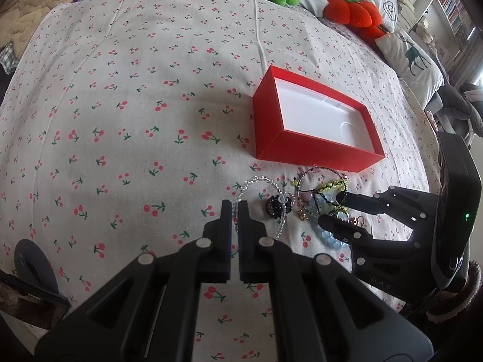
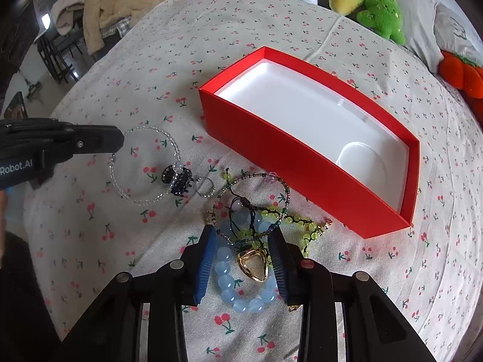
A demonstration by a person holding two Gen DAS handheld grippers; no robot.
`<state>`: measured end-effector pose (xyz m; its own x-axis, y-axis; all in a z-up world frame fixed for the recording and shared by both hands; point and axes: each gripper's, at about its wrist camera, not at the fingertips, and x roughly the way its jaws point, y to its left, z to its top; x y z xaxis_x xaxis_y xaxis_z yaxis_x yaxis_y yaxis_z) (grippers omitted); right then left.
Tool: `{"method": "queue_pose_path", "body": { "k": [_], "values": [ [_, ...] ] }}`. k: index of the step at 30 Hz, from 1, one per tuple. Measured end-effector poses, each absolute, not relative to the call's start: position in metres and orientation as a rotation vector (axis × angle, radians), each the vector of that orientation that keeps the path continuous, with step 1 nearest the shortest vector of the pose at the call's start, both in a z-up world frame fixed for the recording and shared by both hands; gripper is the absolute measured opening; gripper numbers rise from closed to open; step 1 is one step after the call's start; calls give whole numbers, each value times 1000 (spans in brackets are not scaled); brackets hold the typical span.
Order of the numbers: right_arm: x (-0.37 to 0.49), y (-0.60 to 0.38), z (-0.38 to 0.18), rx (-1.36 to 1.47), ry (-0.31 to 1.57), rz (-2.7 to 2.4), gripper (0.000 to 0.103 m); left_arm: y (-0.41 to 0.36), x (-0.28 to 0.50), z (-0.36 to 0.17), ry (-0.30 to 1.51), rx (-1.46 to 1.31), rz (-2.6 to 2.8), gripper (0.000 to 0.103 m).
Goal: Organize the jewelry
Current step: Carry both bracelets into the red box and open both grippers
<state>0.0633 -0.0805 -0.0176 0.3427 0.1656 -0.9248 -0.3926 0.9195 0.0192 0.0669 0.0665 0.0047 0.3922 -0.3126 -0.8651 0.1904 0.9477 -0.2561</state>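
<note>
Left gripper: jaws nearly together, pinching the rim of the clear bead bracelet at its near edge; the rest of the loop lies flat on the cloth. The grip looks thin — only a few beads sit between the pads, so the strand may slip out on lifting.

Right gripper: jaws spread wide, holding nothing, set down astride the pile. Between them lie the blue bead bracelet and a gold ring.

The box stands open and holds nothing, just beyond the pile.

Risks, as judged:
1. The black clip touches the clear bracelet's far side, with a small ring just beside it — lifting may drag 1 or both.
2. The blue bracelet lies under a dark corded bracelet and a yellow-green strand; closing here could catch several pieces and pull the tangle up together.
3. The gold ring may be squeezed out sideways.
4. The cloth is soft and could bunch between the pads.
</note>
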Motion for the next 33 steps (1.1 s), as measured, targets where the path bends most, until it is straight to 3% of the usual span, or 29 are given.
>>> {"method": "queue_pose_path", "body": {
  "k": [3, 5, 7, 14, 33],
  "values": [
    [69, -90, -14, -118, 1181, 388, 36, 66, 67, 5, 1123, -125, -319, 4],
    [73, -97, -13, -53, 1191, 389, 26, 66, 67, 5, 1123, -128, -319, 4],
    [78, -104, -12, 5, 1198, 387, 25, 67, 67, 5, 1122, -128, -320, 4],
    [92, -120, -15, 150, 1220, 381, 5, 69, 69, 7, 1120, -140, -323, 4],
    [76, -124, 54, 241, 1047, 419, 3, 42, 68, 59, 990, -214, -440, 4]
  ]
}}
